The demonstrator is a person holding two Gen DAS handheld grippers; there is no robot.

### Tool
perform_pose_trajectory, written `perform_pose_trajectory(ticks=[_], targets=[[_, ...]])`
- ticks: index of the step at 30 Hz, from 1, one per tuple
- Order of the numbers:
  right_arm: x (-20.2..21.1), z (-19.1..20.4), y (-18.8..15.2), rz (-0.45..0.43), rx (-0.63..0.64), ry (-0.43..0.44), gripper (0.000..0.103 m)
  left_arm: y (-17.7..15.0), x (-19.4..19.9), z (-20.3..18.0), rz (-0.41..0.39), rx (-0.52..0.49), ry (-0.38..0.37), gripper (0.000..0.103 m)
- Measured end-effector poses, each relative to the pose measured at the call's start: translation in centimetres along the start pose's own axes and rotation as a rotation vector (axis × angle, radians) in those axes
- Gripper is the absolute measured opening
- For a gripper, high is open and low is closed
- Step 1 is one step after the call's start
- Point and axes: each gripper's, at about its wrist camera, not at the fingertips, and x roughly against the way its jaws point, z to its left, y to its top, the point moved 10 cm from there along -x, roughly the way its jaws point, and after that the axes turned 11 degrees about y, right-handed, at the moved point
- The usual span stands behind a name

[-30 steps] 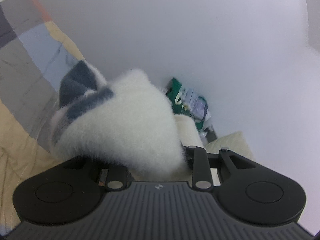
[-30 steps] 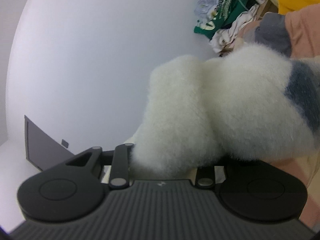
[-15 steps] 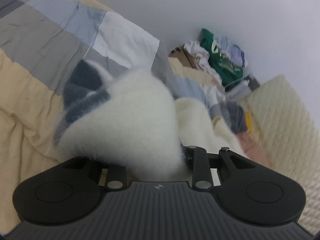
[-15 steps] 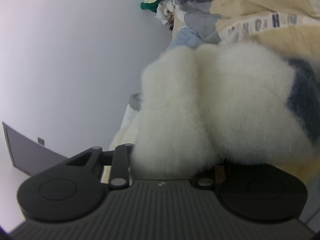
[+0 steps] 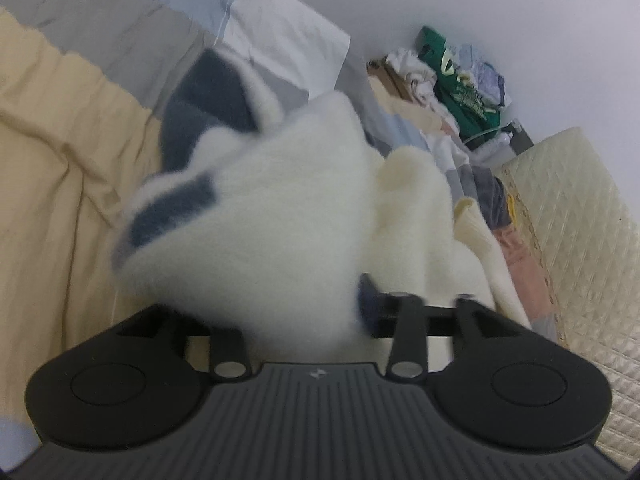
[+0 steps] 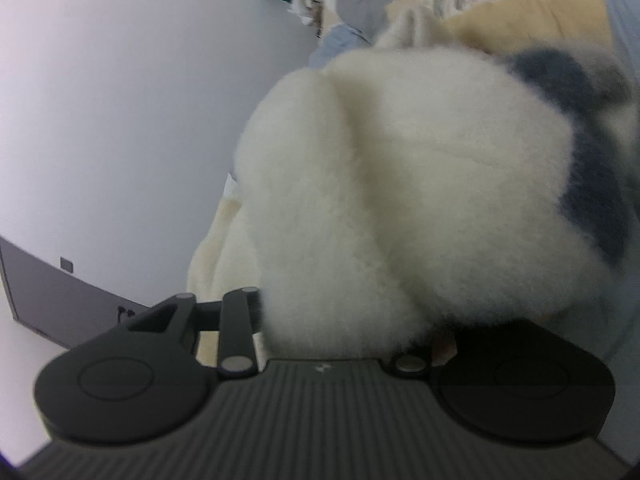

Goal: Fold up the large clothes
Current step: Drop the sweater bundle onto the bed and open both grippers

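Fluffy white sweater (image 5: 280,216), with dark blue-grey patches, is bunched up directly ahead of both pairs of fingers, above the bed. The left gripper (image 5: 316,312) has the fleece gathered between its fingers, which are buried in the pile, so they appear to be clamped on it. The right gripper (image 6: 352,332) likewise has its fingers hidden under the fleece and seems closed on the cloth. Beyond the left fingers, to their left, lies the bed's patchwork cover (image 5: 80,92) in cream, grey and pale blue. Farther ahead and to their right a heap of clothes (image 5: 460,84), one piece green, sits against the white wall (image 5: 520,8). A quilted cream headboard (image 5: 580,220) stands to their right.
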Motion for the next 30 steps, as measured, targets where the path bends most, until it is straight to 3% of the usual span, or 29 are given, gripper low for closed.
perform_pose_trajectory(ticks=[2,4,8,12,18,23,30], targets=[[0.6,0.2,0.1,0.005,-0.009,-0.024,0.048,-0.4,0.9,-0.3,0.029,-0.012,0.012,0.066],[2.0,0.4,0.1,0.001,0.014,-0.103,0.058,-0.9,2.3,-0.6,0.037,-0.053,0.037,0.071],[5.4,2.3,0.3,-0.009,0.043,-0.189,0.058,-1.3,5.9,-1.7,0.012,-0.149,0.114,0.072],[8.1,6.1,0.8,-0.002,0.142,-0.237,0.058,-1.2,11.2,-4.3,-0.064,-0.249,0.128,0.072],[10.9,14.9,0.4,-0.023,0.367,-0.174,0.058,-1.8,18.8,-8.6,-0.188,-0.397,0.178,0.072],[13.1,21.3,-2.2,-0.026,0.507,-0.109,0.058,-3.6,25.0,-11.4,-0.298,-0.498,0.188,0.072],[15.6,26.1,-7.4,-0.014,0.610,-0.059,0.058,-7.2,31.8,-11.8,-0.407,-0.581,0.176,0.072]])
